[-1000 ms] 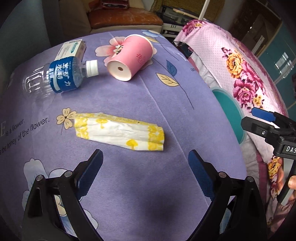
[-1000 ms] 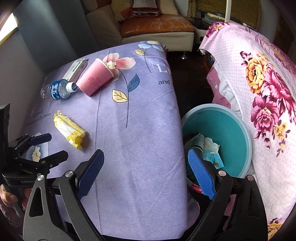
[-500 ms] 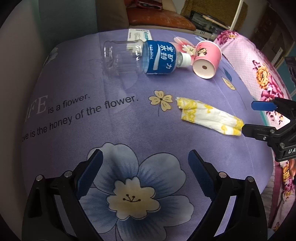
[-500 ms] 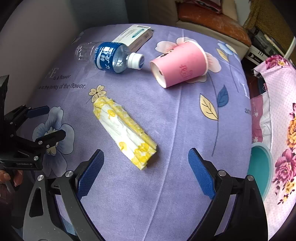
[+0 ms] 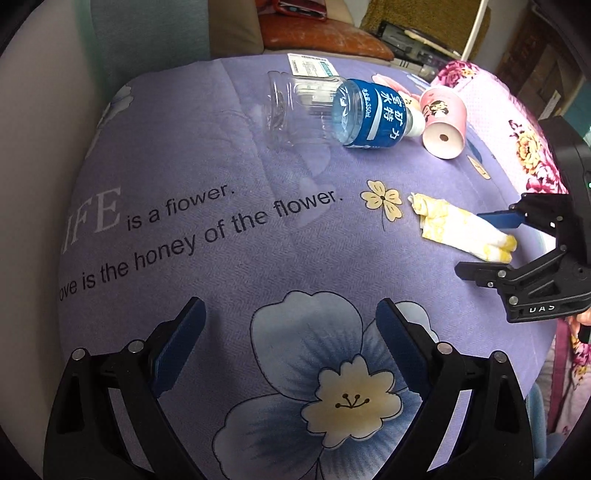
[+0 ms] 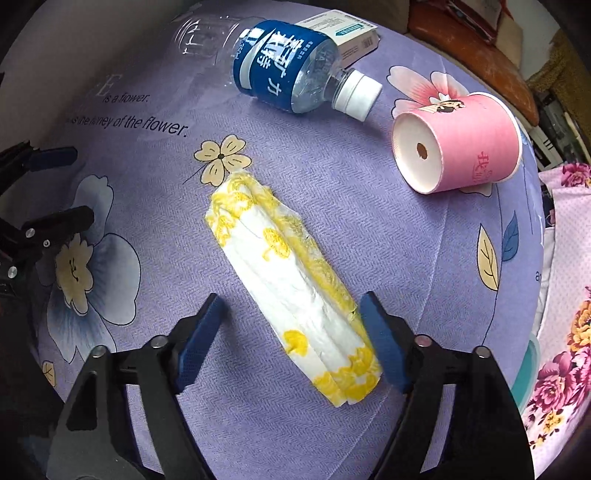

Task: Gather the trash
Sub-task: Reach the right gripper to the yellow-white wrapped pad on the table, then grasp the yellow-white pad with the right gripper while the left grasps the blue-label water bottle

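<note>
A folded white and yellow napkin lies on the purple flowered tablecloth. My right gripper points down over its near half, jaws closing with the napkin between them. The right pad is at the napkin's edge and the left pad stands clear of it. In the left wrist view the napkin sits between the right gripper's fingers. My left gripper is open above a big blue flower print, holding nothing.
A clear bottle with a blue label lies on its side beside a tipped pink paper cup and a small white box. A teal bin's rim shows off the table's right edge, by pink floral bedding.
My right gripper swung from the bin side of the table over to the napkin, dropped closer and narrowed its jaws around it. My left gripper shifted left, over the blue flower print.
</note>
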A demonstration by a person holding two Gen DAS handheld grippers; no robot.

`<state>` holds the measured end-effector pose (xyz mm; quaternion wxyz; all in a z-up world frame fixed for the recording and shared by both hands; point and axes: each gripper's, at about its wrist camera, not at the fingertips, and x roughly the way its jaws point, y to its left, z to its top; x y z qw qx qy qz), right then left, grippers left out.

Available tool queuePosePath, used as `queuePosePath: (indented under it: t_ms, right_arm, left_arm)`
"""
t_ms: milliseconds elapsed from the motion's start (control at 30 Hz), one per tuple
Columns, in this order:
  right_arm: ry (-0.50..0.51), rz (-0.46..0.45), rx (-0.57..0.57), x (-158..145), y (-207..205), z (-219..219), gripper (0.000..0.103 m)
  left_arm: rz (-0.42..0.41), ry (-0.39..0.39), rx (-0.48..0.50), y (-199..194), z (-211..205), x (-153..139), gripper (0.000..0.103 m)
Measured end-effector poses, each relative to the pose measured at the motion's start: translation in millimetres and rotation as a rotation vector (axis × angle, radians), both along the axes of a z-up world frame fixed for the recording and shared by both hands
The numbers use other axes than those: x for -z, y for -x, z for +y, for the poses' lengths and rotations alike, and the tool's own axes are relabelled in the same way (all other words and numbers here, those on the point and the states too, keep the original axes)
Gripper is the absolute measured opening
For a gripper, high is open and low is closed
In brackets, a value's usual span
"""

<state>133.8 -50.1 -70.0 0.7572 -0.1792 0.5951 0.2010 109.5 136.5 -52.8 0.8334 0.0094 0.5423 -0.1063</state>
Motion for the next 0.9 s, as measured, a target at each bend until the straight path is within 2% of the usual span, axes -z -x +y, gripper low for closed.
queuePosePath:
  t_ms: [33, 67, 100, 167, 400, 600, 800, 900]
  right_arm:
    - [-0.005, -0.004, -0.002, -1.2, 2.6, 1.0, 0.056]
    - [-0.012, -0.006, -0.009, -2.7, 5.4, 2.9, 0.046]
    - [-0.013, -0.006, -0.016, -4.2, 8.1, 5.1, 0.031]
    - [-0.015, 0.000, -0.018, -7.7, 11.2, 8.3, 0.010]
    - [-0.103, 0.019, 0.057, -29.6, -0.4, 2.8, 0.010]
    - [-0.150, 0.079, 0.096, -35.4, -16.7, -11.2, 0.010]
    - [-0.233, 0.111, 0.158, -27.6, -30.4, -44.2, 0.010]
    - [-0.259, 0.121, 0.200, -21.3, -34.9, -61.7, 0.010]
  left_arm:
    - [-0.002, 0.003, 0.004, -2.2, -0.3, -1.2, 0.093]
    - [-0.006, 0.005, 0.012, -4.9, -1.1, -3.1, 0.093]
    - [-0.011, 0.004, 0.025, -8.0, -3.1, -5.5, 0.093]
    - [-0.029, -0.010, 0.055, -15.5, -9.4, -12.7, 0.093]
    - [-0.136, -0.127, 0.224, -49.1, -39.0, -49.5, 0.093]
    - [-0.143, -0.235, 0.380, -89.9, -65.3, -58.9, 0.093]
    - [-0.070, -0.197, 0.481, -128.6, -74.2, -51.9, 0.093]
    - [-0.029, -0.193, 0.525, -136.3, -79.8, -38.6, 0.093]
